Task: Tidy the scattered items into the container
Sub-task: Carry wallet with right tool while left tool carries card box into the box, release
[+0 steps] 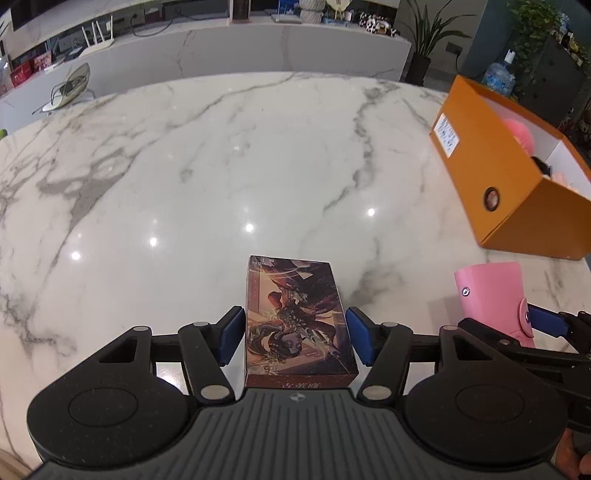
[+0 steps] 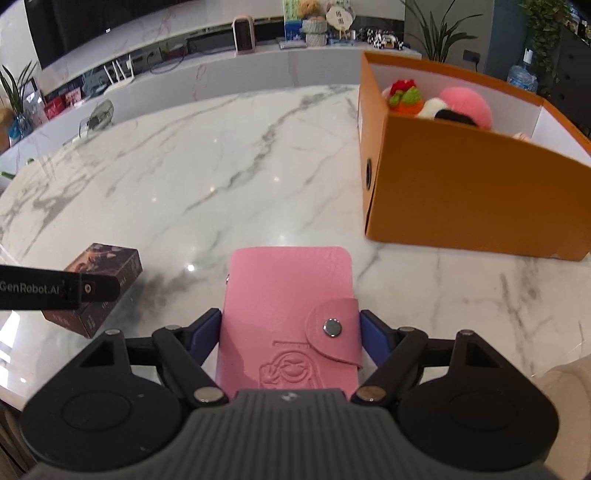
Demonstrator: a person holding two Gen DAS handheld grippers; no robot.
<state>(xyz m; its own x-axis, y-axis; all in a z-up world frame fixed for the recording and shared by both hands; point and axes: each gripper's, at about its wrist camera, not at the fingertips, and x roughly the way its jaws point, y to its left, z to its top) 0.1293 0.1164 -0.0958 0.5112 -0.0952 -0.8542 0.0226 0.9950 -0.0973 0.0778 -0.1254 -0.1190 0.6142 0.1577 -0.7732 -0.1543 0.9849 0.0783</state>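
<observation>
My left gripper [image 1: 295, 338] is shut on a dark illustrated card box [image 1: 297, 325], its blue pads against both long sides. The card box also shows in the right wrist view [image 2: 99, 284], held just above the marble table [image 2: 221, 166]. My right gripper [image 2: 291, 336] is shut on a pink snap-button card wallet [image 2: 290, 317], which also shows in the left wrist view [image 1: 493, 299]. The orange open box [image 2: 472, 199] stands to the right and ahead, holding a pink plush [image 2: 467, 103] and a red-green knitted toy [image 2: 404, 96]. The orange box shows in the left wrist view [image 1: 517, 188] too.
The marble table [image 1: 221, 166] stretches ahead. Behind it runs a white counter [image 2: 221, 77] with a heater, routers and ornaments. Potted plants [image 1: 428, 33] and a water bottle [image 1: 498, 77] stand at the back right.
</observation>
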